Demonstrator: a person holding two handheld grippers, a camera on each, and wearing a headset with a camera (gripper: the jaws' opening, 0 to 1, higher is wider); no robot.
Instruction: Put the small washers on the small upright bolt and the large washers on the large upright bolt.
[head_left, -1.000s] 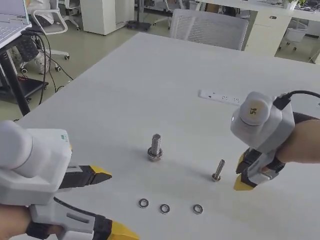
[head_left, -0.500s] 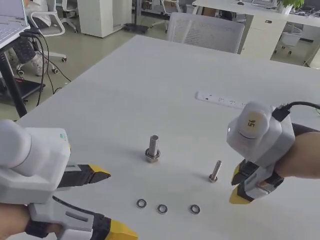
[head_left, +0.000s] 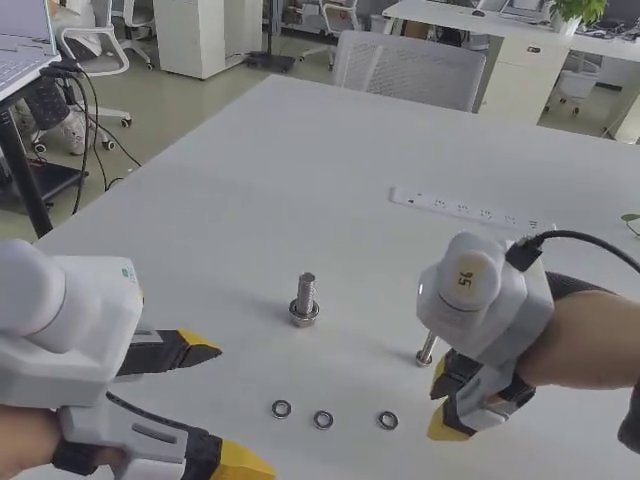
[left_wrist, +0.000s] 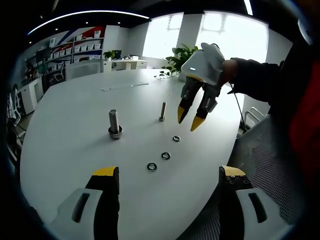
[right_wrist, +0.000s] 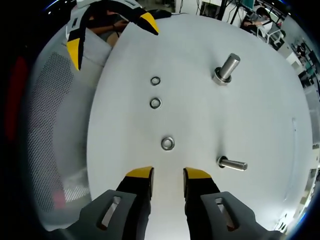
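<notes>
Washers (head_left: 323, 419) by table (head_left: 300, 180) edge, bolts (head_left: 305, 298) (upright) inboard

The table (head_left: 250, 170) holds two bolts (head_left: 304, 298) (head_left: 427, 349), three washers (head_left: 323, 419), a power strip (head_left: 465, 209).

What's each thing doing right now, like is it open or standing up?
Big bolt: standing upright.
Small bolt: standing upright.
Washers: all three lying flat in a row on the table, on no bolt.
Left gripper: open wide, empty.
Right gripper: open a little, empty.
</notes>
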